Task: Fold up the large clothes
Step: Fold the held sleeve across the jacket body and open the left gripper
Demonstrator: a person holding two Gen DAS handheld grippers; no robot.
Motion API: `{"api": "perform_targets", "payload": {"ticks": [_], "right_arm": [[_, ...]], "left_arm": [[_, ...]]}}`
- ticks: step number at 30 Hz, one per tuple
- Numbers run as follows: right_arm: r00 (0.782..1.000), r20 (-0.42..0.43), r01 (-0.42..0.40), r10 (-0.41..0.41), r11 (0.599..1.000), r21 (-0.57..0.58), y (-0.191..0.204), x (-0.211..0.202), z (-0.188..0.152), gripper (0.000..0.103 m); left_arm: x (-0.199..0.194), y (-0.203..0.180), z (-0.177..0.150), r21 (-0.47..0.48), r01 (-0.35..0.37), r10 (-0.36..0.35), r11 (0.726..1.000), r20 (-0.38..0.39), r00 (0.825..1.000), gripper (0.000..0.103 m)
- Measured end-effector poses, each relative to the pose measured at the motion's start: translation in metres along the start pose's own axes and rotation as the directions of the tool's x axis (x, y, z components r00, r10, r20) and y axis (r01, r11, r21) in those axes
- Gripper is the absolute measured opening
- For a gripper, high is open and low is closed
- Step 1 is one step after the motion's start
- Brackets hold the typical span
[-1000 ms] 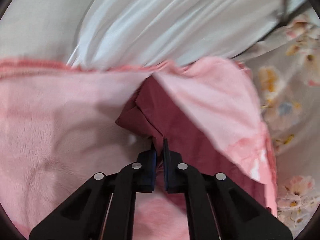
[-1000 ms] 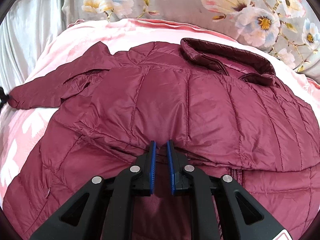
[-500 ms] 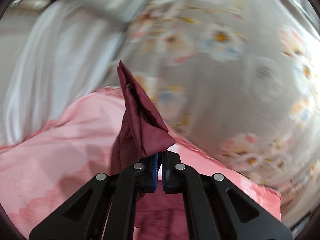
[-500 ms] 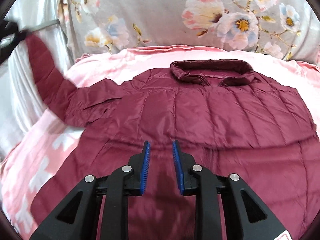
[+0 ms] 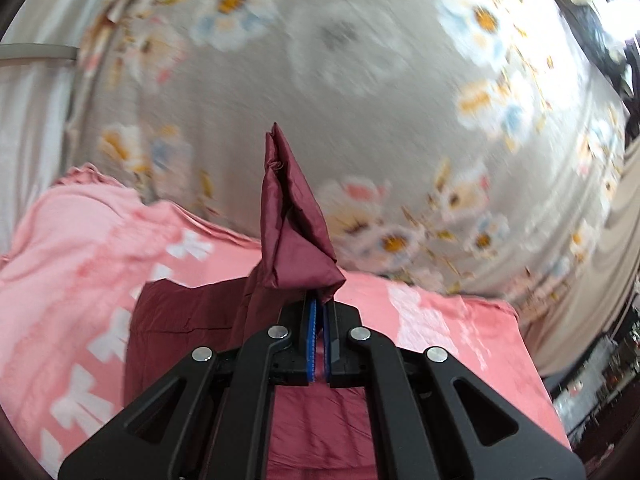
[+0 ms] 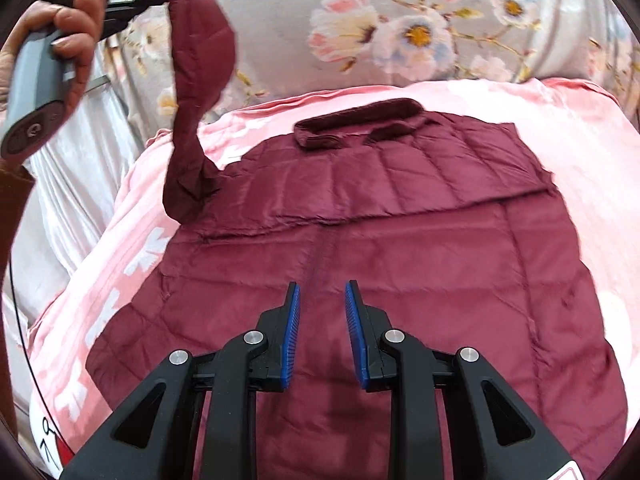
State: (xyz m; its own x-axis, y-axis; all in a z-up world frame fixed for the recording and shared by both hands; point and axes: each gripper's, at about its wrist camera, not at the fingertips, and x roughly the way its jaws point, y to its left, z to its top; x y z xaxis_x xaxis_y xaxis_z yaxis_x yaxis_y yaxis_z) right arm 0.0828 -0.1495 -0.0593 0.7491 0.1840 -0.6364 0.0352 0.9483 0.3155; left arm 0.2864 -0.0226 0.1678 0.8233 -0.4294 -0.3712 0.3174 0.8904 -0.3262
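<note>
Over the bed: the maroon jacket (image 6: 400, 248) lay flat on the pink blanket (image 6: 132, 216), collar (image 6: 360, 120) at the far end near the floral cover (image 6: 400, 28), hem toward the camera.
Sleeve: the left sleeve (image 6: 196, 92) was lifted up from the shoulder and stood almost vertical at the left edge of the jacket; its cuff end was the highest part.
Left gripper (image 5: 319, 308): its blue pads were pressed together on the sleeve cloth, with only a thin line between them; in the right wrist view the left hand (image 6: 52, 32) held it high, above the left side of the bed.
Right gripper (image 6: 320, 312): it was parted with a clear gap, held nothing, and hovered over the lower middle of the jacket, which lay just ahead of and below its tips.
Key relation: the long axis of the sleeve ran upward from the shoulder, and the body of the jacket lay to the right of it, so I judge the sleeve must travel rightward across the chest; the left gripper was the nearer one for this.
Material: thin, slightly shiny quilted fabric with stitched horizontal channels, soft and puffy; the sleeve hung limp and creased.
Blanket: fleecy, pink with white shapes.
</note>
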Motion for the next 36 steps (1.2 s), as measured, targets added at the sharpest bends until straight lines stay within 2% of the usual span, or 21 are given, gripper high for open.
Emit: {"api": "perform_targets", "payload": {"ticks": [4, 11, 19, 21, 22, 24, 25, 26, 28, 31, 32, 34, 36], "right_arm": [[1.0, -0.006, 0.023, -0.023, 0.999, 0.034, -0.019, -0.006, -0.007, 0.023], [0.998, -0.024, 0.054, -0.052, 0.996, 0.07, -0.044, -0.012, -0.018, 0.023], [0.997, -0.037, 0.077, -0.073, 0.992, 0.102, -0.064, -0.012, -0.021, 0.023], [0.996, -0.039, 0.084, -0.08, 0.991, 0.107, -0.069, -0.013, -0.022, 0.024], [0.996, -0.041, 0.088, -0.084, 0.99, 0.111, -0.072, -0.013, -0.022, 0.024], [0.995, -0.042, 0.094, -0.089, 0.989, 0.117, -0.076, -0.014, -0.022, 0.025], [0.995, -0.043, 0.098, -0.094, 0.988, 0.122, -0.079, -0.015, -0.022, 0.029], [0.994, -0.041, 0.102, -0.098, 0.987, 0.126, -0.081, -0.016, -0.022, 0.03], [0.993, -0.034, 0.114, -0.11, 0.984, 0.135, -0.087, -0.02, -0.02, 0.037], [0.992, -0.008, 0.123, -0.123, 0.982, 0.142, -0.097, -0.025, -0.008, 0.047], [0.992, -0.001, 0.122, -0.123, 0.982, 0.146, -0.099, -0.025, -0.003, 0.05], [0.993, 0.013, 0.111, -0.115, 0.981, 0.159, -0.105, -0.023, 0.013, 0.055], [0.993, 0.038, 0.106, -0.114, 0.979, 0.173, -0.11, -0.017, 0.034, 0.058]], "left_arm": [[0.028, -0.032, -0.031, 0.027, 0.024, -0.022, 0.999, -0.082, 0.996, 0.001], [0.081, -0.065, -0.092, 0.051, 0.017, -0.005, 0.999, -0.225, 0.974, 0.001], [0.124, -0.076, -0.151, 0.064, 0.01, 0.013, 0.998, -0.35, 0.937, 0.002], [0.132, -0.077, -0.163, 0.05, 0.025, -0.004, 0.998, -0.382, 0.924, 0.004], [0.135, -0.076, -0.169, 0.033, 0.035, -0.019, 0.999, -0.398, 0.917, 0.009], [0.139, -0.077, -0.179, 0.018, 0.046, -0.034, 0.999, -0.413, 0.91, 0.029], [0.138, -0.078, -0.182, 0.016, 0.053, -0.041, 0.998, -0.412, 0.91, 0.051], [0.136, -0.079, -0.183, 0.015, 0.058, -0.047, 0.998, -0.403, 0.914, 0.066], [0.119, -0.077, -0.18, -0.002, 0.085, -0.08, 0.996, -0.354, 0.932, 0.076], [0.088, -0.06, -0.162, -0.079, 0.139, -0.156, 0.987, -0.294, 0.943, 0.093], [0.074, -0.043, -0.153, -0.131, 0.134, -0.165, 0.982, -0.262, 0.951, 0.093], [0.061, -0.013, -0.14, -0.214, 0.128, -0.179, 0.968, -0.241, 0.954, 0.093], [0.048, 0.033, -0.132, -0.296, 0.085, -0.157, 0.951, -0.23, 0.96, 0.093]]}}
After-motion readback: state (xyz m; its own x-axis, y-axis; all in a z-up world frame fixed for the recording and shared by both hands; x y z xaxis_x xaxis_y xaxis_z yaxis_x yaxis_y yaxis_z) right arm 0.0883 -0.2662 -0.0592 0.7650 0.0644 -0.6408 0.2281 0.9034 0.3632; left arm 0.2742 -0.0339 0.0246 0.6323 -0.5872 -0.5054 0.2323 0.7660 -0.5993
